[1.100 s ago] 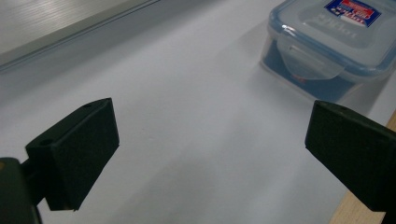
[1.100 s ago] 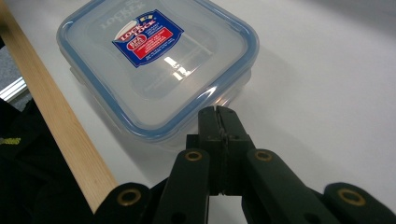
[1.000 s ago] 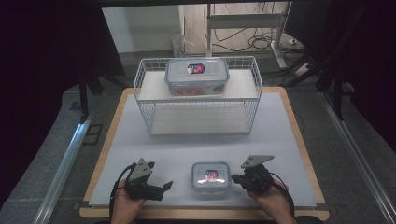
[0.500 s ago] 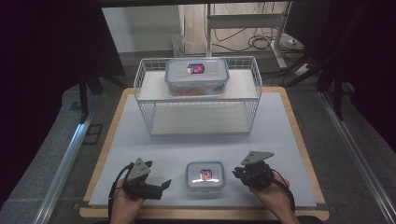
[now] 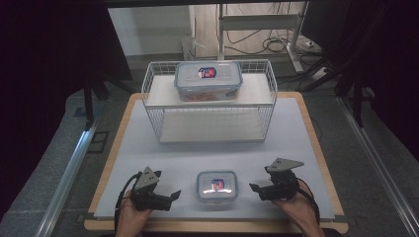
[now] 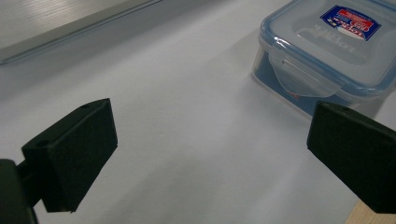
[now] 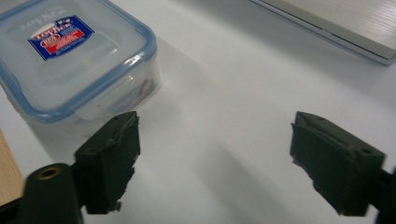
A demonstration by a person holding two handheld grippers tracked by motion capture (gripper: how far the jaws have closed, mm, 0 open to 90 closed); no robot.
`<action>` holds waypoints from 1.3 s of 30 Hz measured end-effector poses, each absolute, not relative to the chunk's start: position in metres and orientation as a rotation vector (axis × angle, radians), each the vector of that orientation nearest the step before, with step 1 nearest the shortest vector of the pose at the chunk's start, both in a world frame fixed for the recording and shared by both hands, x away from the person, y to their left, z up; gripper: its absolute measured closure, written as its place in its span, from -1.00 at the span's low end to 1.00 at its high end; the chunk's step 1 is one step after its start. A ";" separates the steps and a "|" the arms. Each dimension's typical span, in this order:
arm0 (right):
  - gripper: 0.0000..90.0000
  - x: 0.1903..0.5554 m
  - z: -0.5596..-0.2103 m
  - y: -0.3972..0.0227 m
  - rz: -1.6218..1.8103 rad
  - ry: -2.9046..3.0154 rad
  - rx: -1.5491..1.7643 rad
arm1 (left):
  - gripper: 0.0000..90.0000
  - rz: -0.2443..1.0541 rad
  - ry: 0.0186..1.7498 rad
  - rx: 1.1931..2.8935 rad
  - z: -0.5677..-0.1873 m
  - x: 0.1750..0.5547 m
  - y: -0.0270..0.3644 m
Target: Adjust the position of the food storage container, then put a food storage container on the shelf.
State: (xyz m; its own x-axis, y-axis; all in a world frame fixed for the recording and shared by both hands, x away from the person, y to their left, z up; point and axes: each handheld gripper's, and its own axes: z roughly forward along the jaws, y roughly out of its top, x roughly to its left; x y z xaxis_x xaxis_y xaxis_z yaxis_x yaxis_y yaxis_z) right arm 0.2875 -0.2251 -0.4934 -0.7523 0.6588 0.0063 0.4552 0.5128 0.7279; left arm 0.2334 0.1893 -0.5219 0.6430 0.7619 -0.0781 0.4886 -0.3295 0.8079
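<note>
Blue-rimmed clear plastic container (image 5: 217, 185) with a red label sits near the front edge of the white table mat (image 5: 148, 153), between my two claws, its long side running left to right. My right claw (image 5: 255, 188) is just beside its right end, jaws just opened wide, gripping nothing. My left claw (image 5: 174, 194) lies about as near, spread and empty too.

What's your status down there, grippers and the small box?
Left gripper open, empty. Right gripper jaws just opened, nothing between them, off to the side of the small container. Container lidded, on the mat between both. Nothing in the way.
</note>
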 end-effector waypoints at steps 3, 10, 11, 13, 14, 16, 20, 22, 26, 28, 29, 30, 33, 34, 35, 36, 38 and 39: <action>-0.78 0.289 -0.496 -0.229 1.078 2.500 0.932 | -0.96 0.395 0.980 1.997 -0.522 0.234 0.189; -0.91 0.290 -0.500 -0.230 1.081 2.525 0.923 | -0.96 0.378 0.991 2.010 -0.522 0.234 0.188; -0.91 0.290 -0.500 -0.230 1.085 2.528 0.923 | -0.96 0.375 0.992 2.009 -0.522 0.234 0.188; -0.91 0.291 -0.500 -0.231 1.088 2.528 0.924 | -0.96 0.370 0.997 2.006 -0.521 0.234 0.188; -0.91 0.291 -0.500 -0.231 1.091 2.528 0.923 | -0.96 0.370 0.997 2.006 -0.521 0.234 0.187; -0.91 0.291 -0.500 -0.231 1.092 2.525 0.915 | -0.96 0.364 0.999 2.004 -0.521 0.234 0.187; -0.95 0.291 -0.499 -0.231 1.120 2.536 0.920 | -0.96 0.347 1.001 2.000 -0.520 0.234 0.187; -0.97 0.291 -0.500 -0.231 1.128 2.539 0.928 | -0.96 0.339 1.001 2.001 -0.519 0.233 0.186; -0.99 0.290 -0.500 -0.228 1.118 2.548 0.891 | -0.96 0.325 0.999 2.002 -0.517 0.232 0.183; -0.99 0.290 -0.499 -0.227 1.121 2.551 0.883 | -0.97 0.321 0.995 2.005 -0.516 0.232 0.182; -0.99 0.289 -0.499 -0.227 1.120 2.551 0.877 | -0.97 0.318 0.993 2.009 -0.515 0.232 0.181; -0.99 0.288 -0.499 -0.226 1.114 2.546 0.870 | -0.97 0.318 0.993 2.009 -0.515 0.232 0.180; -0.99 0.287 -0.497 -0.224 1.124 2.539 0.873 | -0.98 0.305 0.985 2.018 -0.513 0.231 0.177; -0.99 0.287 -0.497 -0.224 1.129 2.536 0.877 | -0.98 0.291 0.983 2.010 -0.513 0.231 0.176; -0.99 0.286 -0.496 -0.223 1.133 2.533 0.879 | -0.97 0.270 0.978 2.001 -0.512 0.232 0.176; -0.99 0.286 -0.496 -0.222 1.133 2.530 0.883 | -0.97 0.255 0.975 1.996 -0.512 0.232 0.175; -0.99 0.285 -0.495 -0.220 1.128 2.539 0.883 | -0.96 0.233 0.974 1.989 -0.510 0.233 0.171; -0.99 0.284 -0.495 -0.219 1.123 2.536 0.886 | -0.95 0.231 0.974 1.991 -0.510 0.233 0.170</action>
State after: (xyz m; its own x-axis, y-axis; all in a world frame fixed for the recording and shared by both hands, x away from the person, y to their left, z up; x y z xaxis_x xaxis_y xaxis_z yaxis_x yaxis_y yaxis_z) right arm 0.2839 -0.2185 -0.4947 -0.7909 0.6111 0.0334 0.4354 0.5234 0.7325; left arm 0.2331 0.1696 -0.5097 0.6748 0.7113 -0.1966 0.5473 -0.3036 0.7799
